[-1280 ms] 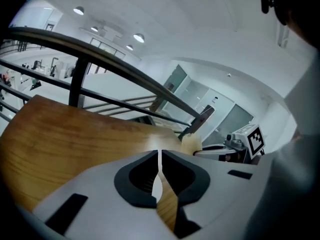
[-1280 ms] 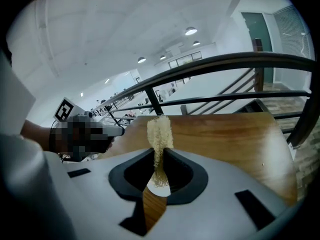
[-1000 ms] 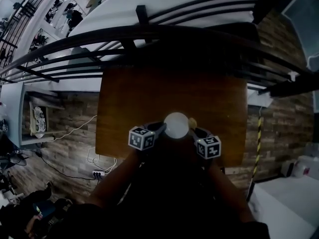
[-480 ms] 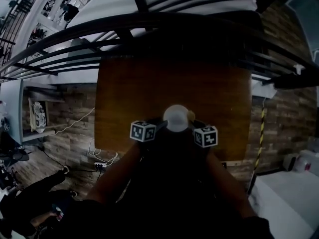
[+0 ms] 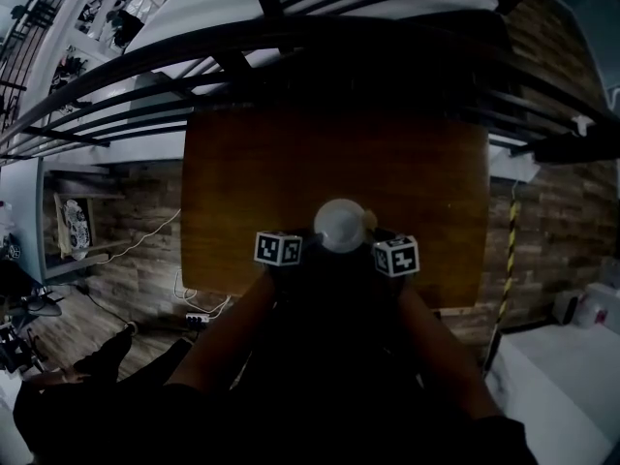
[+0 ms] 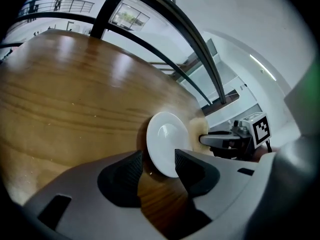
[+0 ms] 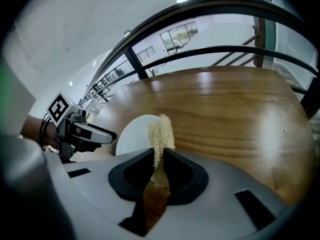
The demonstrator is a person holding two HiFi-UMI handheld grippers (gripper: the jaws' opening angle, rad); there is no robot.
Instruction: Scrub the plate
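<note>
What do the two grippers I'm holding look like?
Both match: the left gripper, its jaws opening with the plate between them, and the right gripper have smooth pale grey bodies and black ribbed jaws. Each carries a white cube with black square markers. No cables show; sleeves are too dark to tell.

R gripper (image 7: 159,153) pinches a tan scrub pad (image 7: 161,131) w/ white plate (image 7: 131,136) just behind on wood table (image 7: 225,114).
</note>
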